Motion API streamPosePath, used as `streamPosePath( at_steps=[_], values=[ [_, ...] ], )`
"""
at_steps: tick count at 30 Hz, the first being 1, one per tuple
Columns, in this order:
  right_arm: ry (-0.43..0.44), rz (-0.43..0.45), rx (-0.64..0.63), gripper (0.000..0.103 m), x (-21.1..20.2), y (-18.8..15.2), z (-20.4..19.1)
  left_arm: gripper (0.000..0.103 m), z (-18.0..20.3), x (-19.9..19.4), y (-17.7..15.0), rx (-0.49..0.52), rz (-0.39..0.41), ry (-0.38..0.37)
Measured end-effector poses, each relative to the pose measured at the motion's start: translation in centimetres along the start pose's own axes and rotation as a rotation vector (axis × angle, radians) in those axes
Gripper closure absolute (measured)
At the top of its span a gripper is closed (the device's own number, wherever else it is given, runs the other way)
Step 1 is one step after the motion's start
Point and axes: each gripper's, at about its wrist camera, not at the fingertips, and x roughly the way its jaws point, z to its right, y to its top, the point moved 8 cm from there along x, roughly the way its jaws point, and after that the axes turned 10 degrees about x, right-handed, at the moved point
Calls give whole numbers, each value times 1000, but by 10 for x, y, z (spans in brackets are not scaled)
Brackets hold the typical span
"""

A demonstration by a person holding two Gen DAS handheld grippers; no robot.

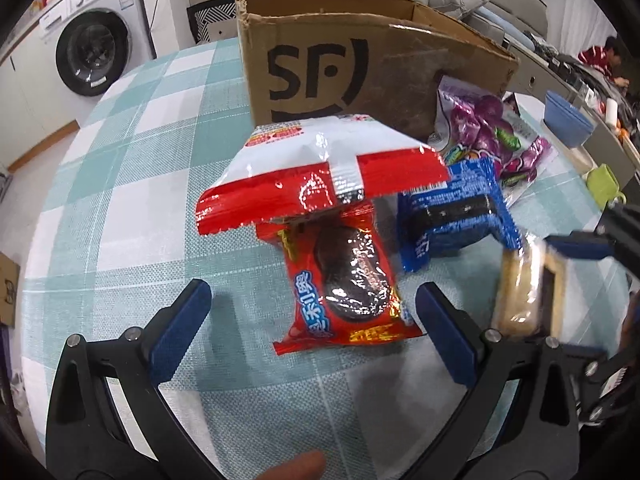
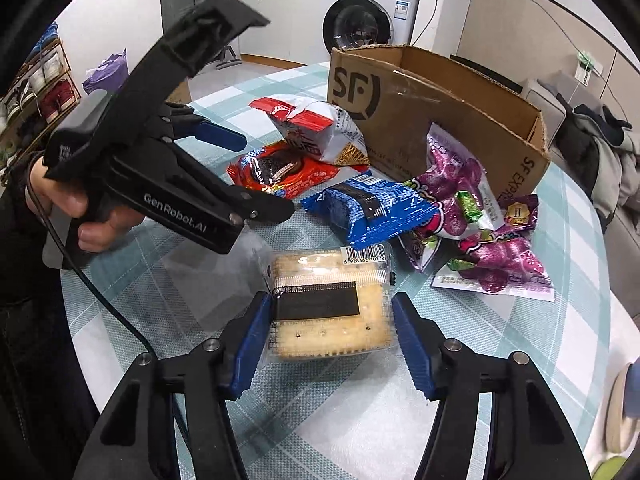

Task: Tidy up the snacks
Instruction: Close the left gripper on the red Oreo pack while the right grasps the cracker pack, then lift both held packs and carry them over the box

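We see task barely begun. Cardboard box point(image 2: 440, 120) at 12 o'clock on counter point(image 1: 120, 160); its inside not visible to us. All snacks lie outside it: red cookie pack point(image 1: 344, 280), red-white bag point(image 1: 320, 168), blue pack point(image 2: 360, 208), purple candy bags point(image 2: 472, 216). Left tool point(image 1: 312, 332) released, straddling red cookie pack. Right tool point(image 2: 332, 344) spread around cracker pack point(image 2: 328, 308), left pad touching, not yet clamped. We judge every pack left to move.
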Motion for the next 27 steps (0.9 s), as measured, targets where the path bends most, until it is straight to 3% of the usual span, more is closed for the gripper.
streamPosePath(
  at_steps=[4,8,10,15,27],
  values=[
    [-8,15,-2,41,-9,1,3,11,1,1,-1,-18,0,-52],
    [-8,30,-16,41,-17,3,2,21,0,0,-1,-10,7,-46],
    [-10,41,-20,41,-22,4,2,37,1,-3,-1,0,14,-47],
    [-19,62,-19,41,-31,5,5,63,3,-13,-3,3,48,-80],
    [-21,121,6,41,-44,14,12,65,12,-32,-21,24,75,-86]
  ],
)
